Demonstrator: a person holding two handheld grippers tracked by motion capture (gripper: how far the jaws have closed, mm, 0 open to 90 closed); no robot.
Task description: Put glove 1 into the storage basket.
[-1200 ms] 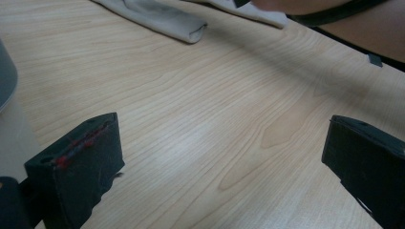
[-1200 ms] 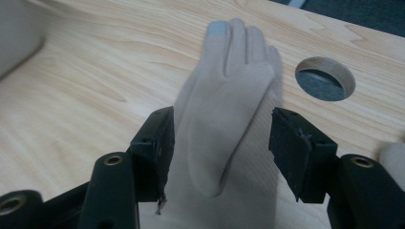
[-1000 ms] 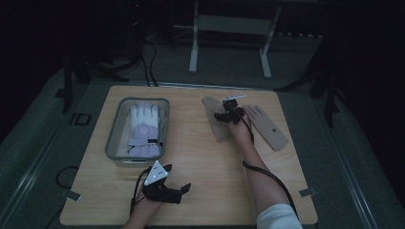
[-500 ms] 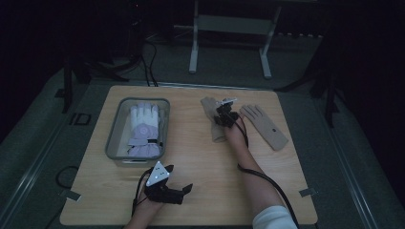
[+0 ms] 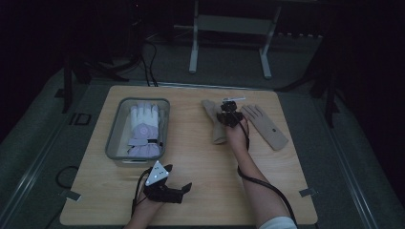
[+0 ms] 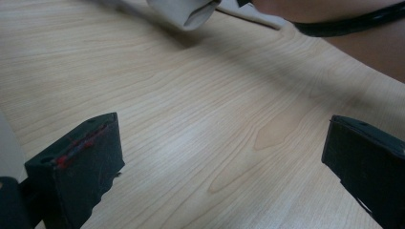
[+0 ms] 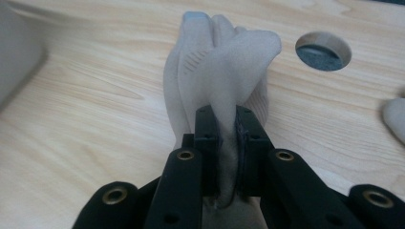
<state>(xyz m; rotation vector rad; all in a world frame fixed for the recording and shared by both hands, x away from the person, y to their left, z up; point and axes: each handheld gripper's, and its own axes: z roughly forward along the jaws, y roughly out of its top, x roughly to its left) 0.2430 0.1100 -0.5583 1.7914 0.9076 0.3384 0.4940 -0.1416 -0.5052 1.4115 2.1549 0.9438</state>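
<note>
The right gripper (image 7: 228, 129) pinches a fold of the beige glove (image 7: 224, 62) (jaws just closed), cuff hidden below

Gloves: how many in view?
3. One beige glove pinched in the right tool; a second beige glove flat on the table to its right; one white glove in the clear bin. Another may lie hidden beneath it.

One overhead camera, two riding the grippers

High view looks down on the table (image 5: 191, 157); gripper views skim it closely, all sharing the beige glove (image 7: 224, 62).
</note>
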